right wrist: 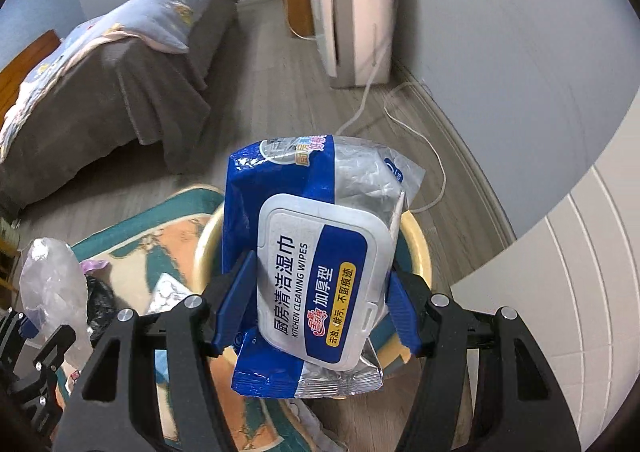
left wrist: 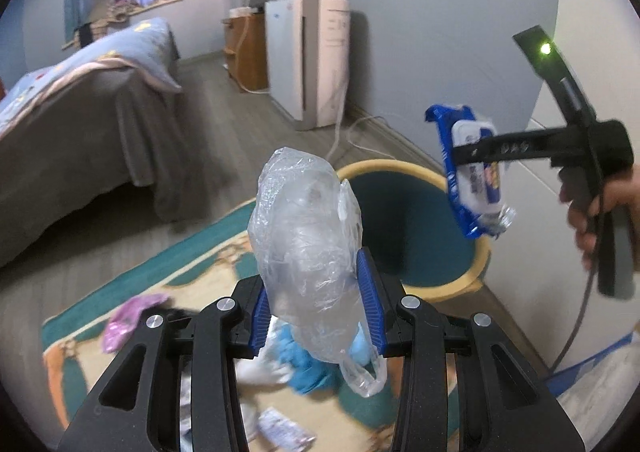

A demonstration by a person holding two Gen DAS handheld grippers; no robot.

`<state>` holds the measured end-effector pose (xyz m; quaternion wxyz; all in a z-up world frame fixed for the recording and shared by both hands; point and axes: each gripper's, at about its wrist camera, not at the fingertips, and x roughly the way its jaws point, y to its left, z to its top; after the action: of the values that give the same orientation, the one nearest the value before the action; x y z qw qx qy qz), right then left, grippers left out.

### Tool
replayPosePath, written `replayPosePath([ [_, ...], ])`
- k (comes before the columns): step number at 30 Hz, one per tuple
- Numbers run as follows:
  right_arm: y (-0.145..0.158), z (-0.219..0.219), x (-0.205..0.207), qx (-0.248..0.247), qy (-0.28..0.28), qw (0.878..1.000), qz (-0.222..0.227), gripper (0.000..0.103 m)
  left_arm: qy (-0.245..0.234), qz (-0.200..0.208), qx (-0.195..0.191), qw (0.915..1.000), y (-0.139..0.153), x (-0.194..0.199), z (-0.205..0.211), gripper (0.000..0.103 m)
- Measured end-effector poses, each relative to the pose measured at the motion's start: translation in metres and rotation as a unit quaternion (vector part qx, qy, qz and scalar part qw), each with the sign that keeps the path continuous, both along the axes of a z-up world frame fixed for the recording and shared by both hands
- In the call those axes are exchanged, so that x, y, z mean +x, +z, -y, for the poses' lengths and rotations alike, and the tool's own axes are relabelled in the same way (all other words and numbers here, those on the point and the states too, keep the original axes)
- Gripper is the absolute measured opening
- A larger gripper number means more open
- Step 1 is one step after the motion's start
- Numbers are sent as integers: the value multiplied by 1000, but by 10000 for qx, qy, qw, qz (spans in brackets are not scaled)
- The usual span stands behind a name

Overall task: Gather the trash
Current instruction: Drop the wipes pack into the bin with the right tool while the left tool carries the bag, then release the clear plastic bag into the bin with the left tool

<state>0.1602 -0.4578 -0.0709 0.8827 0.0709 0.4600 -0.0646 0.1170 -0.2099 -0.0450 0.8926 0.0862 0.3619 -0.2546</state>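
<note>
left hand-held gripper (left wrist: 316, 304): I see it clamped on clear plastic bag (left wrist: 308, 252)
right hand-held gripper (right wrist: 316, 308): gripping wipes pack (right wrist: 316, 264)
bin (left wrist: 404, 228): 12 o'clock, under pack

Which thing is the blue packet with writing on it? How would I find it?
Start at the round yellow-rimmed bin on the floor near the wall. Right above it, the right tool is shut on the wipes packet. Unlike the see-through plastic bag in the left tool, it is blue and silver with a white flip lid reading "KITCHEN CLEANING WIPES".
</note>
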Motion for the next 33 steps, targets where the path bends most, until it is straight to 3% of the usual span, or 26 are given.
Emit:
replayPosePath([
  [16, -31, 22, 19, 109, -315, 9988, -344, 63, -480, -289, 301, 9980, -30, 52, 89, 45],
  [19, -31, 26, 20, 249, -421, 9984, -268, 63, -512, -277, 379, 9976, -35, 59, 97, 55],
  [20, -31, 28, 21, 284, -467, 9982, -243, 64, -519, -257, 428, 9974, -37, 61, 99, 63],
  [22, -29, 30, 21, 347, -551, 9977, -189, 75, -522, -201, 483, 9973, -39, 63, 101, 68],
  [24, -29, 30, 22, 333, -578, 9976, -177, 77, -514, -208, 503, 9972, -42, 65, 100, 77],
  [29, -25, 26, 23, 364, -533, 9978, -170, 89, -301, -140, 573, 9978, -43, 63, 89, 90],
  [33, -15, 15, 23, 306, -400, 9987, -77, 95, -44, -67, 353, 9993, -30, 56, 69, 94],
])
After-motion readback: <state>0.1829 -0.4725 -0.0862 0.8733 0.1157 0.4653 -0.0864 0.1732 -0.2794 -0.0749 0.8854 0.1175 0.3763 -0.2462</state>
